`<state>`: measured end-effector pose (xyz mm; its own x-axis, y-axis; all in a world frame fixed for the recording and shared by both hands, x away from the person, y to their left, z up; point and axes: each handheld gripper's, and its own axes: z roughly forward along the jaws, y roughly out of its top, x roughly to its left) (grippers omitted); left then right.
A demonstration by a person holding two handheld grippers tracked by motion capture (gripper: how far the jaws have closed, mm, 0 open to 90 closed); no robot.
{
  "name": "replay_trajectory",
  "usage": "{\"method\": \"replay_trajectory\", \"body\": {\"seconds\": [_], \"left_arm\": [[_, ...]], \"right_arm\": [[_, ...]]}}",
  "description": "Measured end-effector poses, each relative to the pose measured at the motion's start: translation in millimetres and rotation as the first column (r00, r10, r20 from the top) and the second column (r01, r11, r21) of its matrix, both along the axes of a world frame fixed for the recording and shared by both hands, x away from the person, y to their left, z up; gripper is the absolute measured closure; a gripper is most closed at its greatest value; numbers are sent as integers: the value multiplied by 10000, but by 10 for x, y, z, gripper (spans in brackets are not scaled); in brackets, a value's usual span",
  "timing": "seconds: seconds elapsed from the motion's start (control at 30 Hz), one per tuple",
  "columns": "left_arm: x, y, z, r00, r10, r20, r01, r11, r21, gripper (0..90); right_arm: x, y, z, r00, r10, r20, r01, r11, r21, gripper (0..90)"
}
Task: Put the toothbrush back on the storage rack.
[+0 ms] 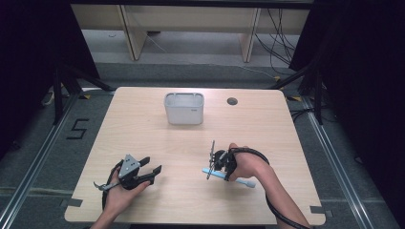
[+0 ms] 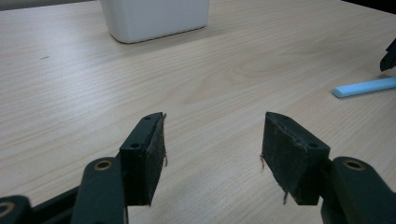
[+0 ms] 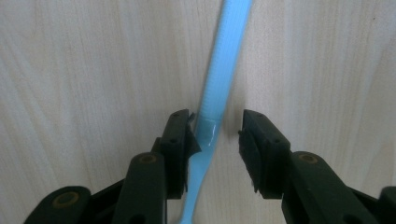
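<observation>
While the left gripper [image 1: 154,171] rests spread and empty, the high view shows the right gripper [image 1: 210,164] pointing down over a blue toothbrush [image 1: 241,181] lying flat, crosswise on the table [image 1: 143,129]. Seen from the right gripper view, its handle [image 3: 219,70] runs lengthwise between parted jaws, against one pad, unpinched.

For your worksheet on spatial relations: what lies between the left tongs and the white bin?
Only bare table separates the left tongs from the white bin, per the high view.
</observation>
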<state>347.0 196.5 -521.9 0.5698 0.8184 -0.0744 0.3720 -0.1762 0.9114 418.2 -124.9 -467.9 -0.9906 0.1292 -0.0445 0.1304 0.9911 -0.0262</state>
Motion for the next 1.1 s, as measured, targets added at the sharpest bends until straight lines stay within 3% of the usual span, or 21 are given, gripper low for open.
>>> {"method": "replay_trajectory", "body": {"seconds": [0.2, 0.27, 0.3, 0.53, 0.7, 0.9, 0.97, 1.1], "left_arm": [[6, -2, -5, 10000, -34, 21, 34, 10000, -71, 390], [5, -2, -5, 10000, -38, 25, 38, 10000, -66, 390], [5, -2, -5, 10000, -45, 27, 45, 10000, -66, 390], [1, 1, 1, 10000, -12, -25, 12, 10000, -2, 389], [7, -1, -5, 10000, -58, 13, 58, 9999, -87, 389], [8, 1, -6, 10000, -56, -2, 56, 9999, -103, 388], [7, -2, -6, 10000, -50, -33, 50, 9999, -107, 387], [7, -2, -6, 10000, -54, -47, 53, 9999, -114, 386]], "right_arm": [[-8, -4, -19, 9998, -211, 23, 211, 9998, 35, 665], [12, -3, -29, 9999, 96, 41, -96, 9999, 60, 668], [-2, -6, -34, 9999, -161, 2, 161, 9998, 90, 672], [-5, 4, -48, 9995, -317, -87, 317, 9995, 35, 696], [15, 15, -59, 10000, -31, 30, 30, 10000, 47, 708], [-2, 18, -75, 9995, -303, -80, 304, 9995, 74, 735], [11, 24, -78, 10000, 58, -4, -58, 9999, 102, 762], [0, 22, -71, 10000, -25, -50, 25, 9999, 117, 787]]}}
